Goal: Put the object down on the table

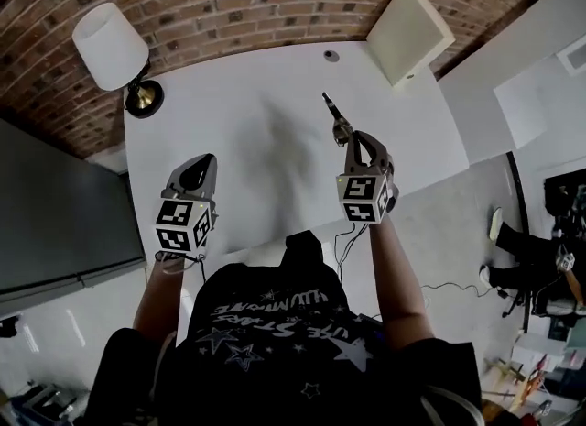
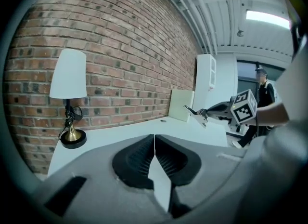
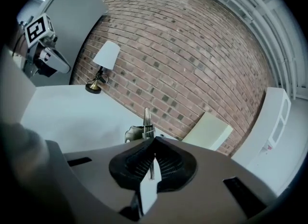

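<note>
A slim metal tool with a pointed tip (image 1: 333,116) sticks out forward from my right gripper (image 1: 353,143), which is shut on it above the right half of the white table (image 1: 265,94). In the right gripper view the tool (image 3: 147,121) stands upright between the closed jaws, over the table. The left gripper view shows the tool (image 2: 196,112) held in the air at the right. My left gripper (image 1: 202,164) hovers over the table's near left part; its jaws are shut with nothing between them (image 2: 154,139).
A lamp with a white shade and brass foot (image 1: 116,49) stands at the table's far left corner by the brick wall. A cream panel (image 1: 409,30) leans at the far right corner. A small round grommet (image 1: 330,55) sits near the back edge. A person (image 1: 531,250) is on the floor at the right.
</note>
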Motion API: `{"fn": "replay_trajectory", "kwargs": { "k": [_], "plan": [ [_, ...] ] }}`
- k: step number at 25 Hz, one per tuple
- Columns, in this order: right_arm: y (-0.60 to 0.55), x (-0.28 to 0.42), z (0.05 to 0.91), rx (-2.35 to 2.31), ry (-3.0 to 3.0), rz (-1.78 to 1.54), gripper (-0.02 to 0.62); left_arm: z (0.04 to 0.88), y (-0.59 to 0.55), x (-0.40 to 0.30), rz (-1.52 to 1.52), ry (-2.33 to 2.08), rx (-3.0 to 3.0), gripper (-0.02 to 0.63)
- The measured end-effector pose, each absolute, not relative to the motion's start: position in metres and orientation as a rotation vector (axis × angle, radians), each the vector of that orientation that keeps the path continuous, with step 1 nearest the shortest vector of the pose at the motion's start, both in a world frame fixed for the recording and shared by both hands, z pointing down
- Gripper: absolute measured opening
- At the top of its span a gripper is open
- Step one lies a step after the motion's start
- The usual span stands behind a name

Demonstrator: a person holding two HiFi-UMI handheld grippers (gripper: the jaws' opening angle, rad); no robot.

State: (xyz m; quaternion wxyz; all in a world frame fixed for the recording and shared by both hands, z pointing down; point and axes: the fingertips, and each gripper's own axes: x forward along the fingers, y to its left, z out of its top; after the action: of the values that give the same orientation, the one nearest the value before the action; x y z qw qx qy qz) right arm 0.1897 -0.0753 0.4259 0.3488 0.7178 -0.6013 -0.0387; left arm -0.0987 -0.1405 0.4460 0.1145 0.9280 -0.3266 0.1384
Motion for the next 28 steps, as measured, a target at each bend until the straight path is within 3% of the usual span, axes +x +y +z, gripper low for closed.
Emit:
{"fn": "replay_trajectory", "kwargs": {
  "k": [14,28],
  "plan": [
    [-0.2,0.304,0.446,1.436,-1.592,-0.404,0.005,0.433,-0.176,-0.011,0.435,-1.273,2.558,0.021],
    [-0.305,0.346,0.51,1.061,-1.466,-0.698,0.005,0.451,-0.215,0.027,0.5,-1.386,2.443,0.021]
  ]
}}
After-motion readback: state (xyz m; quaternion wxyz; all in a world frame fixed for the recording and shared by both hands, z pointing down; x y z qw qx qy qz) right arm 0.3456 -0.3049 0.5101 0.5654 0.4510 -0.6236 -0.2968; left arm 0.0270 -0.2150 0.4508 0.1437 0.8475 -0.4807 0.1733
